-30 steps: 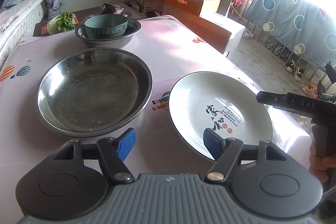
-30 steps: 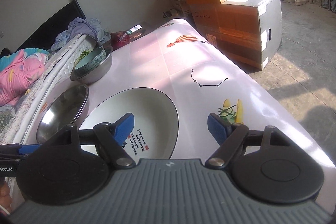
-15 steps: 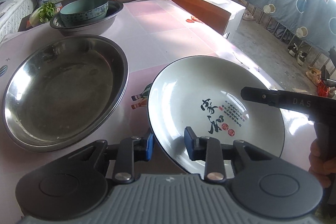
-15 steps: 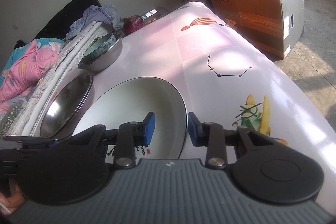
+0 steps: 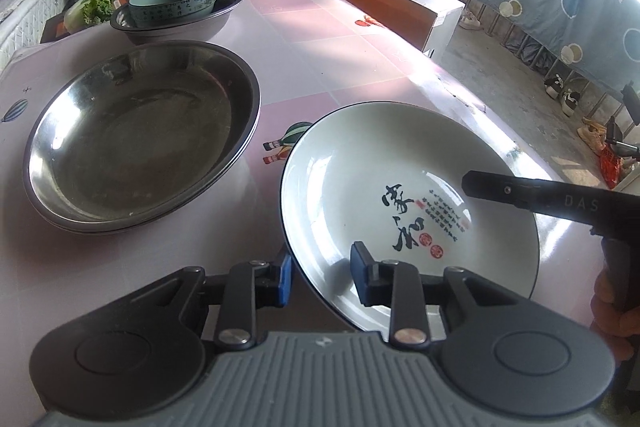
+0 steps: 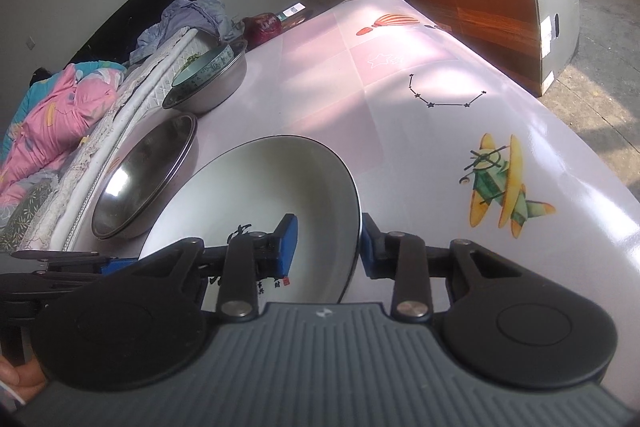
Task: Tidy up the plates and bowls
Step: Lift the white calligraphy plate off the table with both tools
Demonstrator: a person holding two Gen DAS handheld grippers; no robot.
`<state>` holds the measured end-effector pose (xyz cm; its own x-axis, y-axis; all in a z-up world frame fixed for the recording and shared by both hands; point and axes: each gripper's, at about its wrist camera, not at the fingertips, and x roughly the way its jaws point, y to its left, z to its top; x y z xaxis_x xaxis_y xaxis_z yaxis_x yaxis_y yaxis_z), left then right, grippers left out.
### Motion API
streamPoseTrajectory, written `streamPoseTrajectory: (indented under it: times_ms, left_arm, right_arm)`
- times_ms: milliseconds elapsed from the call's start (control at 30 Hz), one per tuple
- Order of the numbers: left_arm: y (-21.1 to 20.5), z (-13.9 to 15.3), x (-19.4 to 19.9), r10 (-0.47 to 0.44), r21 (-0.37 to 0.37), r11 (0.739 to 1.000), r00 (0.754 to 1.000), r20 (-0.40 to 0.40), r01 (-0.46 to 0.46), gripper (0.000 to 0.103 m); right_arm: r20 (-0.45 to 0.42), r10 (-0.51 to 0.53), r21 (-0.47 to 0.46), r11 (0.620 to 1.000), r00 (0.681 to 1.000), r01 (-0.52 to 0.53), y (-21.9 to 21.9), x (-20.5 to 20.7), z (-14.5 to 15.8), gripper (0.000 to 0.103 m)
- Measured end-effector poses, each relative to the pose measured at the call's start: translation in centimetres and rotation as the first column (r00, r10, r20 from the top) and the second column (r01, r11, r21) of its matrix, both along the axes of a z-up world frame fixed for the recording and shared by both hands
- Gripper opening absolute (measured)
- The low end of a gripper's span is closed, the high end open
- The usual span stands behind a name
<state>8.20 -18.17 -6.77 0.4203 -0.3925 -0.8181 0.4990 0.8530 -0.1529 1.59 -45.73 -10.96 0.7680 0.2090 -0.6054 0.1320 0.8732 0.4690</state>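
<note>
A: Both grippers are clamped on the white plate (image 5: 400,187). Left gripper (image 5: 320,273) straddles the near rim, 1 blue pad under the edge and 1 on the inner face.

B: And the right gripper (image 6: 326,241)?

A: Same idea on the opposite rim: 1 pad inside the plate, 1 outside, jaws drawn in tight on the edge. In the left view its black finger reaches over the plate's far side.

B: Why 2 grips on 1 plate?

A: My guess is balance. It is wide and shallow, and a single pinch at the rim would let it tip. Opposite holds keep it level.

B: Where is it sitting?

A: On the pink counter (image 5: 328,39), or barely off it; I cannot tell which. It is just beside the steel pans (image 5: 136,139), which look like 2 nested together.

B: So that stack is the likely target?

A: Possibly. Farther back, a teal bowl (image 5: 176,3) sits inside a steel basin (image 5: 180,25), so like things appear to be gathered into piles.

B: Risks?

A: The glazed rim looks slippery, and uneven lifting could slide it out of 1 grip.
</note>
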Motion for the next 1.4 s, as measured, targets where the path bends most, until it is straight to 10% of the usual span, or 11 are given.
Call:
streamPoseTrajectory:
  times_ms: [733,1400]
  left_arm:
    - [13.2,0.5,-7.2,0.144,-0.004,0.989,0.988,-0.049,-0.144,0.032]
    - [13.3,0.0,-6.3,0.148,-0.005,0.989,0.989,0.022,-0.147,0.048]
  right_arm:
    - [-0.012,0.207,0.017,0.978,0.978,-0.206,12.7,-2.9,1.2,0.033]
    - [-0.006,0.253,-0.085,0.964,0.967,-0.253,14.4,-4.0,1.3,0.032]
